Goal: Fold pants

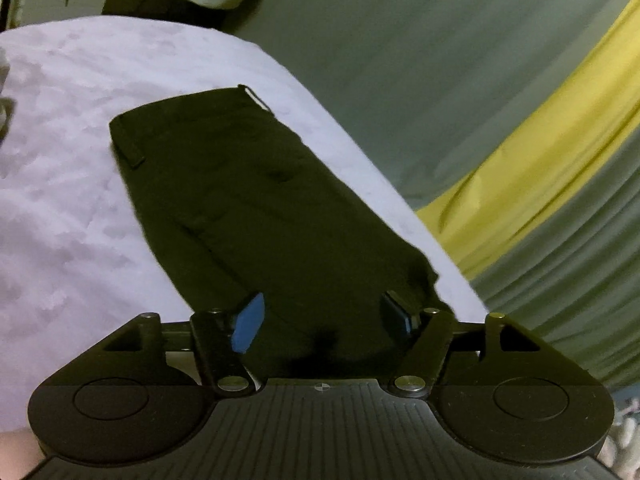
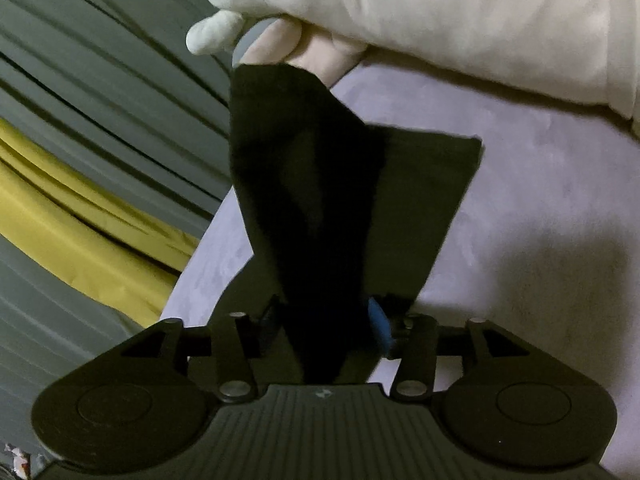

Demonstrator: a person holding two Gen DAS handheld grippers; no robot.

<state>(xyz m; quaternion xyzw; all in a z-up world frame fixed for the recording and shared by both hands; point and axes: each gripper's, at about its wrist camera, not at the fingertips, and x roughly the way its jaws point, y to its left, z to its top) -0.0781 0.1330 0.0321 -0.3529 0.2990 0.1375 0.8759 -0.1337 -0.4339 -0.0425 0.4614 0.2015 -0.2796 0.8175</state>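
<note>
- The black pants (image 1: 256, 200) lie stretched over a pale lilac bedsheet (image 1: 72, 208), a long dark strip running away from the left gripper (image 1: 324, 316) toward the far edge of the bed
- At the far end of the strip in the left wrist view there is a flat squared edge with a thin light-coloured band (image 1: 256, 98) showing at one corner (waistband or hem, I can't say which)
- The left gripper's blue pads (image 1: 250, 324) stand well apart, with the near end of the cloth lying between them; neither pad is seen pressing into the fabric, so that claw looks wide and not clamped
- From the right wrist view, the right gripper (image 2: 324, 324) has its fingers drawn close on a bunched fold of the pants (image 2: 320, 208), which rises from the claw as a dark twisted sheet, lifted off the bed
- A flatter part of the same garment spreads to the right behind that raised fold, resting on the bedsheet (image 2: 540, 220)
- The top edge of the lifted fold meets a hand in a white glove (image 2: 280, 36) with a cream sleeve (image 2: 460, 28) (the fingers sit right at the cloth's upper edge)
- Beside the bed hangs grey-green pleated fabric (image 1: 460, 60) with a yellow band (image 1: 540, 168) across it
</note>
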